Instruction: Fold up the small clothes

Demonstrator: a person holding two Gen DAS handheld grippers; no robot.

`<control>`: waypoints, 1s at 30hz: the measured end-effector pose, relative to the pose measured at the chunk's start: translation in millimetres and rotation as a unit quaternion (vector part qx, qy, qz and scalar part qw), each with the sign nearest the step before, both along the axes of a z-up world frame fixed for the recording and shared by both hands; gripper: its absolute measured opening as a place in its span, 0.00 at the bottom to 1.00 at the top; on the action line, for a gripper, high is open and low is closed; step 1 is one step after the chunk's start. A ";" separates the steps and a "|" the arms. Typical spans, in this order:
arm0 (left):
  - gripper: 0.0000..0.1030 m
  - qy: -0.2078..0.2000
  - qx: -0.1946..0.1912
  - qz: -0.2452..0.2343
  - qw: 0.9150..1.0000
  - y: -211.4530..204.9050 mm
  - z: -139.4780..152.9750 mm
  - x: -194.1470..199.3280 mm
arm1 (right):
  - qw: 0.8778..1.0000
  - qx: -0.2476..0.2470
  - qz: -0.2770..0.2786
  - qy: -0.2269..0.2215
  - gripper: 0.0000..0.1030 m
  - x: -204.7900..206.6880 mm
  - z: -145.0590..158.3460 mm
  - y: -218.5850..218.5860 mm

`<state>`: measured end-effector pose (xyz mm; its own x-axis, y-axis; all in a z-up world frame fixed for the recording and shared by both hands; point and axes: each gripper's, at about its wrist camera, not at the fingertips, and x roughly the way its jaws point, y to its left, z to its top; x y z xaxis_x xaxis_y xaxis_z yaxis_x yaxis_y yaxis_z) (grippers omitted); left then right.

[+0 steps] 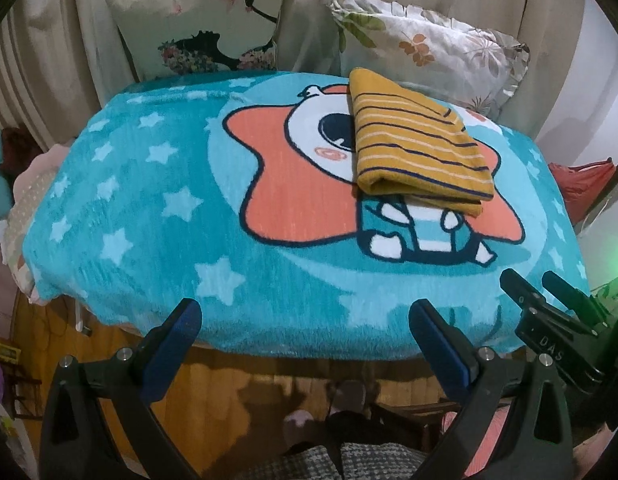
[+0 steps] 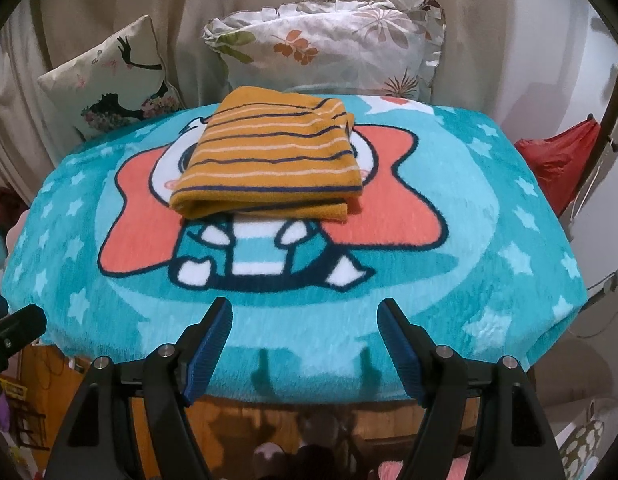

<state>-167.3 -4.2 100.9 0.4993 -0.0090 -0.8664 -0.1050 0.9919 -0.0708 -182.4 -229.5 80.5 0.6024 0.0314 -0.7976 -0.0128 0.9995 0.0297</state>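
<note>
A mustard-yellow garment with navy and white stripes (image 1: 417, 148) lies folded into a flat rectangle on the teal star blanket (image 1: 149, 208), toward the far side; it also shows in the right wrist view (image 2: 269, 160). My left gripper (image 1: 305, 312) is open and empty, held at the blanket's near edge, well short of the garment. My right gripper (image 2: 305, 312) is open and empty too, at the near edge in front of the garment. The right gripper also shows in the left wrist view (image 1: 549, 292) at the right.
Two pillows lean on the curtain behind the blanket: a dancer print (image 1: 201, 20) and a leaf print (image 1: 429, 48). A red cloth (image 2: 561, 160) hangs at the right. Wooden floor (image 1: 229, 392) lies below the near edge. Bundled cloths (image 1: 25, 200) sit at the left.
</note>
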 end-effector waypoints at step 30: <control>1.00 0.016 -0.011 0.003 1.000 21.2 -8.6 -22.3 | 1.000 -0.015 0.011 0.003 0.79 -12.0 -2.2 27.9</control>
<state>-189.6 16.9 92.3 0.4718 -0.0242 -0.8813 -0.1140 0.9896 -0.0883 -194.4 -201.6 78.3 0.5972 0.0210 -0.8018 -0.0357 0.9994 -0.0004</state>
